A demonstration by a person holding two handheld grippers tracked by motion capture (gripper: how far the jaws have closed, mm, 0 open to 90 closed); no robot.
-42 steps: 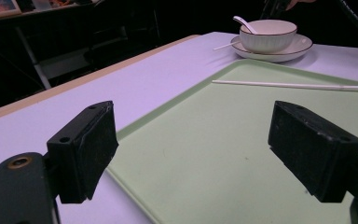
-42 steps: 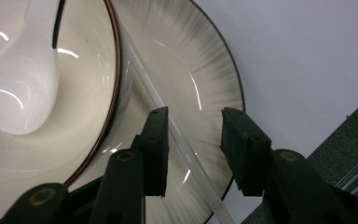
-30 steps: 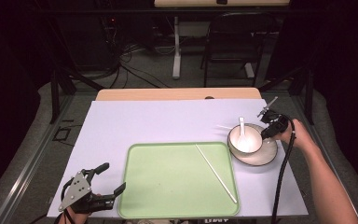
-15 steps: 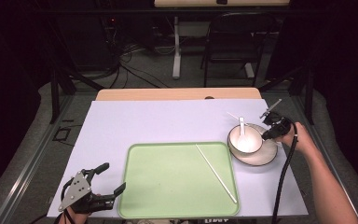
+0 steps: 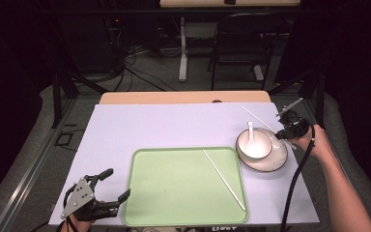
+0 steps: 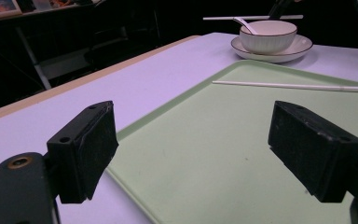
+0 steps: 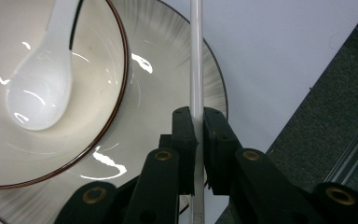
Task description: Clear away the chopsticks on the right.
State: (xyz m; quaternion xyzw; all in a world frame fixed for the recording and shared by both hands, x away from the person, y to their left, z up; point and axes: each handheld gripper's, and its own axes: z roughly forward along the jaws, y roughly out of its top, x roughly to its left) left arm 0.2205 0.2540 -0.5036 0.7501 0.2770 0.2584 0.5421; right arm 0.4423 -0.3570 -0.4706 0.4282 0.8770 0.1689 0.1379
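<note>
A lilac-covered bench (image 5: pixel 174 125) stands in a dark room with a chair (image 5: pixel 236 43) and floor cables behind. The right gripper (image 5: pixel 284 126), beside the bowl (image 5: pixel 254 144), is clamped on a white chopstick (image 7: pixel 196 56) that crosses above the plate (image 7: pixel 168 93). The left gripper (image 5: pixel 107 189) gapes empty near the green tray (image 5: pixel 183 193).

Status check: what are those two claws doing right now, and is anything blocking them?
Right gripper shut on chopstick, above the plate. Left gripper open, idle by tray. Nothing blocking.
</note>
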